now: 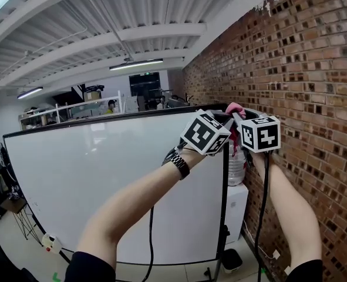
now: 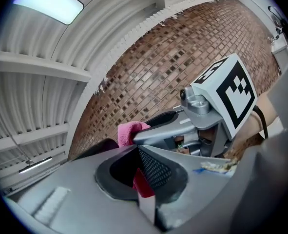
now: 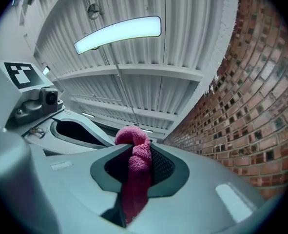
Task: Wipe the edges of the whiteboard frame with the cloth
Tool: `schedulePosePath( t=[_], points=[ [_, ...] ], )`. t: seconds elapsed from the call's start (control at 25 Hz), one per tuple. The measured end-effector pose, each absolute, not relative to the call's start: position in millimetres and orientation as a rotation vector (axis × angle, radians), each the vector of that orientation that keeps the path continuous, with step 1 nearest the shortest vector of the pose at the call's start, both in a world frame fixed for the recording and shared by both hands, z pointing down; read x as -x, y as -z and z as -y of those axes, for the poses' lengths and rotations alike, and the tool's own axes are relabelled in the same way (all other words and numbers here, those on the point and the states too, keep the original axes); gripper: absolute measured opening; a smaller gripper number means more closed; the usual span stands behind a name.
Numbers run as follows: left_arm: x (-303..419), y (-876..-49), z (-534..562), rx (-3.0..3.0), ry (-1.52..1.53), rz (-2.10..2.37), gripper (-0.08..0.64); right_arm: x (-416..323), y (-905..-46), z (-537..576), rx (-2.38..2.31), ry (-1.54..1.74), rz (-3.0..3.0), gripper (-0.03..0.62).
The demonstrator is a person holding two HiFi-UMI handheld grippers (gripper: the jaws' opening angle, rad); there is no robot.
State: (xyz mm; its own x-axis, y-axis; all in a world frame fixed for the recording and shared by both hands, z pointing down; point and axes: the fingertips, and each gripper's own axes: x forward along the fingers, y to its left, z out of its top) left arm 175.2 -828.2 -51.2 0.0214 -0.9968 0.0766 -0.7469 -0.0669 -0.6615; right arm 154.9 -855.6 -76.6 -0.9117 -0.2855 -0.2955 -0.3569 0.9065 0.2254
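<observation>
A large whiteboard (image 1: 103,181) with a thin black frame (image 1: 103,117) stands beside the brick wall. Both grippers meet at its top right corner. My right gripper (image 1: 239,117) is shut on a pink cloth (image 1: 235,107); in the right gripper view the cloth (image 3: 136,160) bulges out past the closed jaws (image 3: 134,150). My left gripper (image 1: 223,123) sits close against the right one. In the left gripper view its jaws (image 2: 136,147) are closed with a red strip of cloth (image 2: 143,185) pinched between them. The right gripper's fingers (image 2: 158,130) with the pink cloth (image 2: 130,131) show just beyond.
The brick wall (image 1: 314,98) runs close along the right. A water bottle (image 1: 236,166) on a white dispenser (image 1: 239,210) stands behind the board's right edge. The board's stand foot (image 1: 217,269) rests on the floor. Shelves and people are far behind the board.
</observation>
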Motion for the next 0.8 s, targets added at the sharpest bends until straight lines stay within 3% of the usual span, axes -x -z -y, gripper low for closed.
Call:
schedulePosePath(
  t=[0.68, 0.8],
  points=[
    [-150, 177, 805, 1.763, 0.477, -1.897, 0.002, -159, 219, 814, 0.643, -0.986, -2.414, 0.074],
    [-134, 178, 795, 1.732, 0.486, -1.948, 0.002, -137, 206, 819, 0.639, -1.160, -2.483, 0.075]
  ],
)
